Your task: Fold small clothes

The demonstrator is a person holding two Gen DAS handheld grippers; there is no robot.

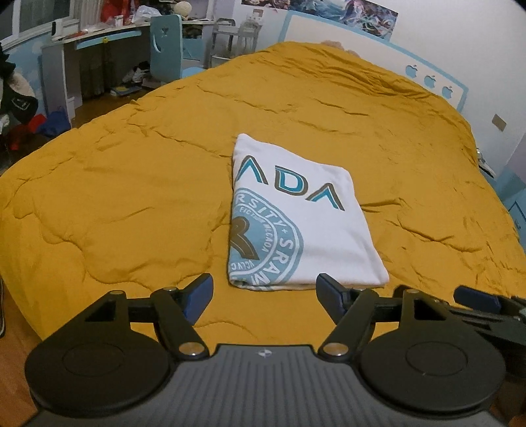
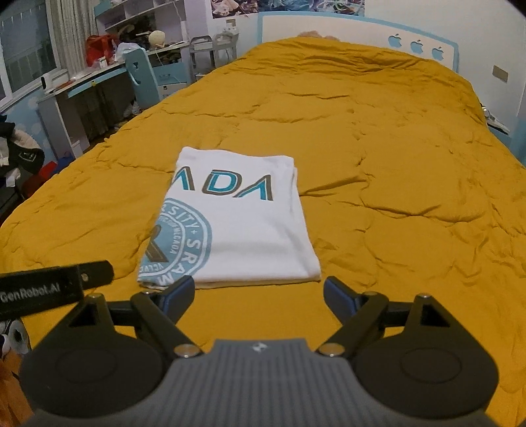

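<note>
Shirt (image 1: 305, 230) print half folded under; small seal txt unreadable; right gripper (image 1: 493, 305) cut off.

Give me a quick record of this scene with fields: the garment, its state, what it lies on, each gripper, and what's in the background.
garment: white T-shirt with teal print
state: folded into a flat rectangle, lying free
surface: mustard quilt on a bed
left gripper: open, empty, short of the shirt's near edge
right gripper: open, empty, short of the shirt's near edge
headboard: white with blue trim and apple shapes
background: cluttered desk and blue chair to the left of the bed
</note>
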